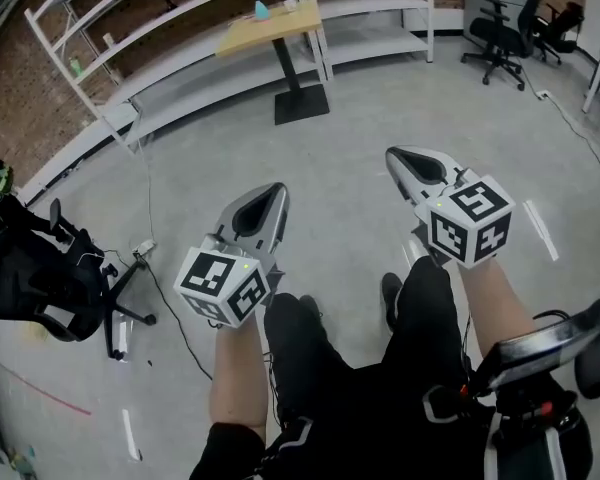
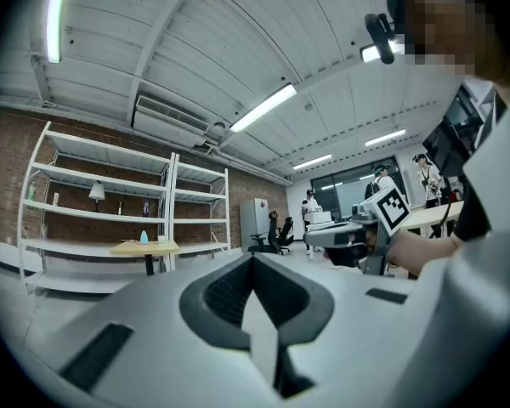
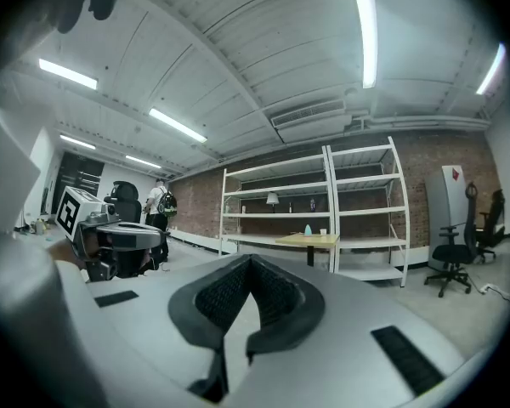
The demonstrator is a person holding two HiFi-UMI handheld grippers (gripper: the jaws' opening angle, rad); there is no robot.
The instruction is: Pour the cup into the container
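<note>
Your grey left claw (image 1: 276, 194) and grey right claw (image 1: 397, 157) are both squeezed shut on nothing. Far off, a small white cup (image 1: 290, 5) and a small blue-green thing (image 1: 262, 10) sit on the yellow wooden table (image 1: 280, 30). They are too small to see inside. The right gripper view shows a person with a backpack (image 3: 160, 205), and the head view does not.

Open lab workspace, brick wall (image 1: 5, 108), white shelving (image 1: 370, 6), office chairs (image 1: 500, 33)

Bright, even light from ceiling tubes (image 3: 367, 36); soft shadows, fisheye-bent, dark-vignetted edges.
</note>
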